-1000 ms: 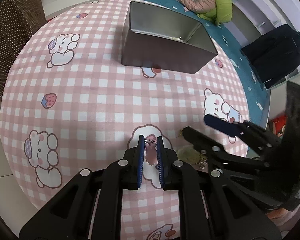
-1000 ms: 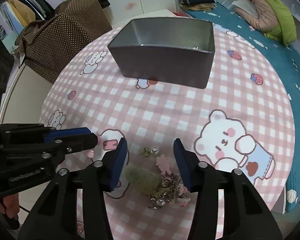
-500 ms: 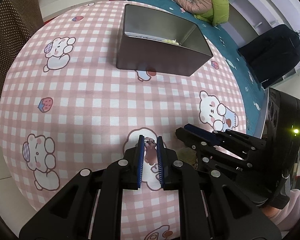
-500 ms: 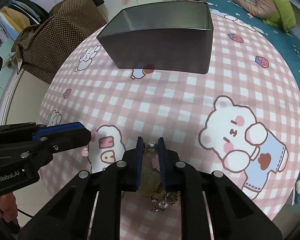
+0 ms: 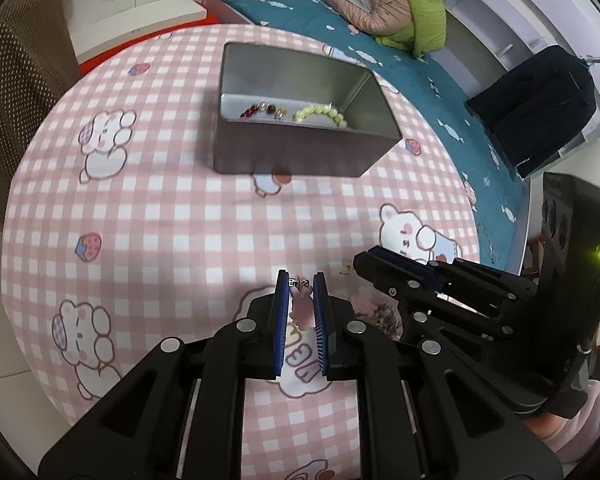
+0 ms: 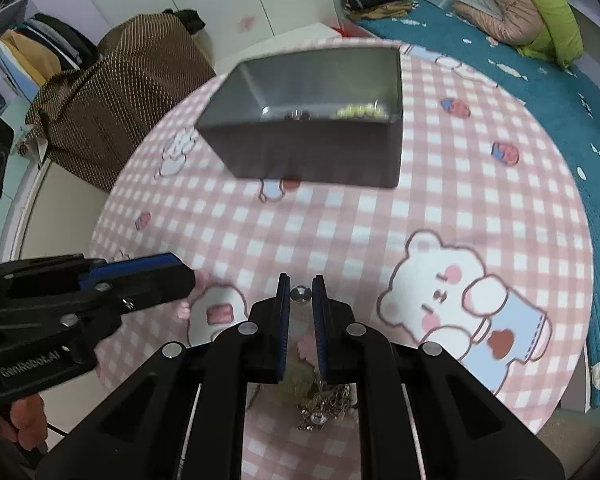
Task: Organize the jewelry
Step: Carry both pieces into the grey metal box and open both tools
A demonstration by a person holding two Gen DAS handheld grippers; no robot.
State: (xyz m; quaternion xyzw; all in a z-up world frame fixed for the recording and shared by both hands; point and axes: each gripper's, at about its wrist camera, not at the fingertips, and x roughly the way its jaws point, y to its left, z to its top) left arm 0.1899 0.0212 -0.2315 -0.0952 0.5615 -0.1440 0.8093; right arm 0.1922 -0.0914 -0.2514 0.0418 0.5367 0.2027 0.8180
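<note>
Jaws on both sides are clenched on small pieces. Your left gripper (image 5: 301, 283) pinches a pink charm (image 5: 302, 308) with a metal hook at its top; your right gripper (image 6: 300, 294) has just been closing and now nips a small silver bead (image 6: 300, 293) right at the fingertips.

Tin (image 5: 260, 160) sits at 12 o'clock from both grippers, well apart from them, open side up on the pink checked cloth (image 5: 160, 220). It already holds a pale green bracelet (image 5: 320, 113) toward its right and some red beads (image 5: 252, 111) to the left of that. Loose pile (image 6: 324, 400) of leftover jewelry lies at 6 o'clock under your right gripper, partly hidden by the fingers.

Step in hand, as I judge it: carry both pieces to the tin and drop them in.

Notes for doing it well:
- The bead is caught only at the very tips. Keep the squeeze steady and avoid rolling the wrist, or it may pop out.
- Whether anything trails from the bead down into the pile cannot be told; lift straight up first so nothing drags.
- The two grippers are near each other, the left at 9 o'clock of the right. Move one ahead of the other to avoid a knock.
- Get the tips past the tin's near wall and over its floor before you let go, low enough that nothing bounces out.
- Aim for the bare floor at the left, clear of the bracelet.
</note>
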